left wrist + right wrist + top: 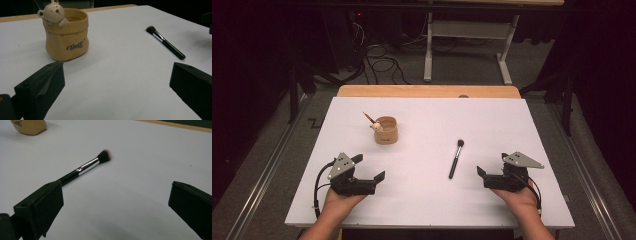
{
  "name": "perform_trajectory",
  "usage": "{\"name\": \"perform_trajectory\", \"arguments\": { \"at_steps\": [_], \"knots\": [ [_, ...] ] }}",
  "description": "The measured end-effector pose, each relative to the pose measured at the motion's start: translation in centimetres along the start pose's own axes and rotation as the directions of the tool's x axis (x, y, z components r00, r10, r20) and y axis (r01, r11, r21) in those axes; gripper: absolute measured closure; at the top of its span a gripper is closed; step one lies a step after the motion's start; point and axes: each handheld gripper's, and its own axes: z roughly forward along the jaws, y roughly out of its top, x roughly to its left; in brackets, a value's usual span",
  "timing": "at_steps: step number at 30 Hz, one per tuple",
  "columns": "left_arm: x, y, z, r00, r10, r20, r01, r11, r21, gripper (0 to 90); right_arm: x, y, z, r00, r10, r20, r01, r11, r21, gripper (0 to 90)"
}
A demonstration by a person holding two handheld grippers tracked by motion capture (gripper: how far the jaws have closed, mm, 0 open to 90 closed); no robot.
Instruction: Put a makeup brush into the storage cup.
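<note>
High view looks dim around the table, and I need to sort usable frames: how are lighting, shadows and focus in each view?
High view: white table evenly lit, surroundings nearly black, soft image. Left gripper view: cup sharp, faint shadow beside it; near jaws dark and slightly blurred. Right gripper view: brush sharp, bristle tips fuzzy, no glare.

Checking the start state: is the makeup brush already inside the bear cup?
No, the makeup brush lies flat on the white table, apart from the bear cup.
</note>
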Motion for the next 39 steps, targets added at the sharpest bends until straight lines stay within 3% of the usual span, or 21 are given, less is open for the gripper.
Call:
{"name": "perform_trajectory", "arguments": {
  "at_steps": [4,8,12,24,31,39],
  "knots": [
    [-0.2,0.2,-0.1,0.9999,0.000,0.013,0.000,1.0000,-0.006,0.7,0.4,0.2,0.3,0.9999,-0.010,0.007,0.009,0.999,0.051,0.5],
    [-0.5,0.1,0.0,0.9998,0.005,0.021,-0.005,1.0000,0.001,0.7,0.7,0.2,0.6,0.9991,-0.043,-0.002,0.043,0.992,0.117,0.6],
    [-0.5,0.1,0.0,0.9997,-0.002,0.025,0.002,1.0000,0.001,0.7,0.7,0.2,0.7,0.9989,-0.047,-0.007,0.048,0.985,0.163,1.1],
    [-0.5,0.1,0.1,0.9988,0.000,0.050,-0.001,1.0000,0.009,0.7,0.8,0.6,1.0,0.9981,-0.041,-0.047,0.054,0.947,0.318,3.7],
    [-0.2,0.2,0.0,0.9987,-0.008,0.050,0.007,1.0000,0.006,0.7,1.2,0.8,1.0,0.9943,-0.073,-0.078,0.098,0.910,0.403,4.6],
    [-0.4,0.1,0.0,0.9987,0.004,0.051,-0.004,1.0000,0.009,0.8,1.6,0.9,0.9,0.9914,-0.068,-0.112,0.115,0.864,0.490,5.0]
  ]
}}
